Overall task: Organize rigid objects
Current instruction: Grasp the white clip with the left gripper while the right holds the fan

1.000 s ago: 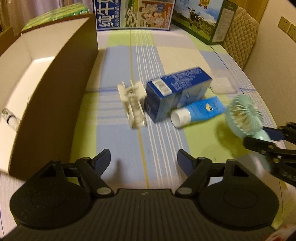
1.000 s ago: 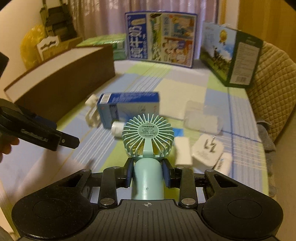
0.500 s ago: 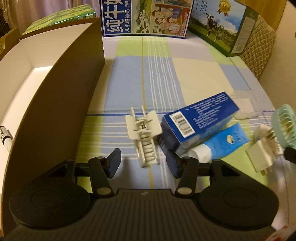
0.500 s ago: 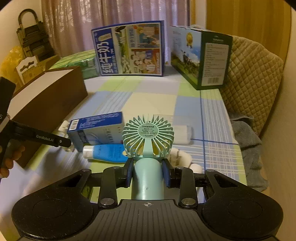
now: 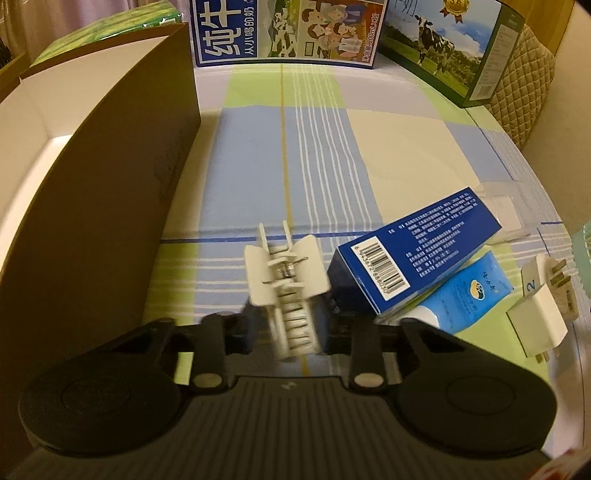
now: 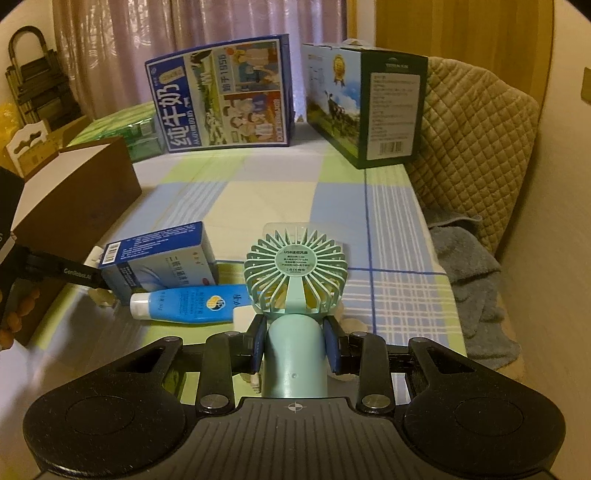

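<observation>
My left gripper (image 5: pixel 290 328) is closed around the near end of a white plastic spring clip (image 5: pixel 286 280) that lies on the checked tablecloth. Just right of it are a blue carton (image 5: pixel 413 258), a blue tube (image 5: pixel 465 295) under it, and a white plug adapter (image 5: pixel 543 310). My right gripper (image 6: pixel 295 349) is shut on the handle of a mint-green handheld fan (image 6: pixel 295 273) and holds it upright above the table. The carton (image 6: pixel 159 258) and tube (image 6: pixel 184 306) lie left of the fan, and the left gripper's finger (image 6: pixel 62 275) reaches in beside them.
A large open brown box (image 5: pixel 110 206) with a white inside stands along the left. Milk cartons (image 5: pixel 284 33) and a green cow-print box (image 5: pixel 454 48) stand at the far edge. A quilted chair (image 6: pixel 476 147) with a grey towel (image 6: pixel 476 280) sits on the right.
My left gripper moved forward over the white clip and closed on it. My right gripper kept hold of the fan and rose and pulled back a little.
</observation>
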Tool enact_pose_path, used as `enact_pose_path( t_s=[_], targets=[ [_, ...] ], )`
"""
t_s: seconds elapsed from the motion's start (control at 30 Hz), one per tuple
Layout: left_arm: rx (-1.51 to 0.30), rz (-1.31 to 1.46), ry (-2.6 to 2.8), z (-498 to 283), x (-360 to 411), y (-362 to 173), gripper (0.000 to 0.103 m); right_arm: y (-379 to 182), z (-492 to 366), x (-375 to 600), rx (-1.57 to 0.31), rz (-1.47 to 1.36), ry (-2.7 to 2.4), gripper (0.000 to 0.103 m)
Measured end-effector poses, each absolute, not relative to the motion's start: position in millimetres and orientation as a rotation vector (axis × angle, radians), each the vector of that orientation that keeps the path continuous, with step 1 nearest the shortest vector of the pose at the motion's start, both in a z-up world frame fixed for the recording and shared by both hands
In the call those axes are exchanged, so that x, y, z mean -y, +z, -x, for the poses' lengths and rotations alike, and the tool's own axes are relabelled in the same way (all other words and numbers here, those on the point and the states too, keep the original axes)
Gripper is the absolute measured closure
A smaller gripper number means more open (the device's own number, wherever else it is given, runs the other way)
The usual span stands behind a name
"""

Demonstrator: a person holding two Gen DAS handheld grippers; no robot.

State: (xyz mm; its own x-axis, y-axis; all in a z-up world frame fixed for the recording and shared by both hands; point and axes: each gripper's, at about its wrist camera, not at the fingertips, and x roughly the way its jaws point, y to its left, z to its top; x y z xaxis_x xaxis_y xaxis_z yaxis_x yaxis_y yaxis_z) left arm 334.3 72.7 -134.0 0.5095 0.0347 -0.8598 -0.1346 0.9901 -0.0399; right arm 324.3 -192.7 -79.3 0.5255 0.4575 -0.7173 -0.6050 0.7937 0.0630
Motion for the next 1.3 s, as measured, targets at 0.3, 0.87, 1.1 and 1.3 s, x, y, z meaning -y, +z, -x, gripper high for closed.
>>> enact_pose_path(
  t_s=[0.3, 0.87, 1.1, 1.3],
  targets=[
    [-0.974, 0.086, 0.096, -316, -69, -119, 0.087, -74, -317, 190, -0.785, 0.202, 0.654, 0.073],
    [-0.834, 0.122, 0.084, -255, -76, -59, 0.087, -49, -289, 161, -0.732, 0.215, 0.747, 0.073],
    [-0.758, 0.137, 0.067, -233, -85, -28, 0.087, -32, -277, 143, -0.716, 0.213, 0.784, 0.073],
    [-0.69, 0.143, 0.068, -216, -99, 1, 0.087, -12, -262, 119, -0.708, 0.195, 0.842, 0.073]
  ],
)
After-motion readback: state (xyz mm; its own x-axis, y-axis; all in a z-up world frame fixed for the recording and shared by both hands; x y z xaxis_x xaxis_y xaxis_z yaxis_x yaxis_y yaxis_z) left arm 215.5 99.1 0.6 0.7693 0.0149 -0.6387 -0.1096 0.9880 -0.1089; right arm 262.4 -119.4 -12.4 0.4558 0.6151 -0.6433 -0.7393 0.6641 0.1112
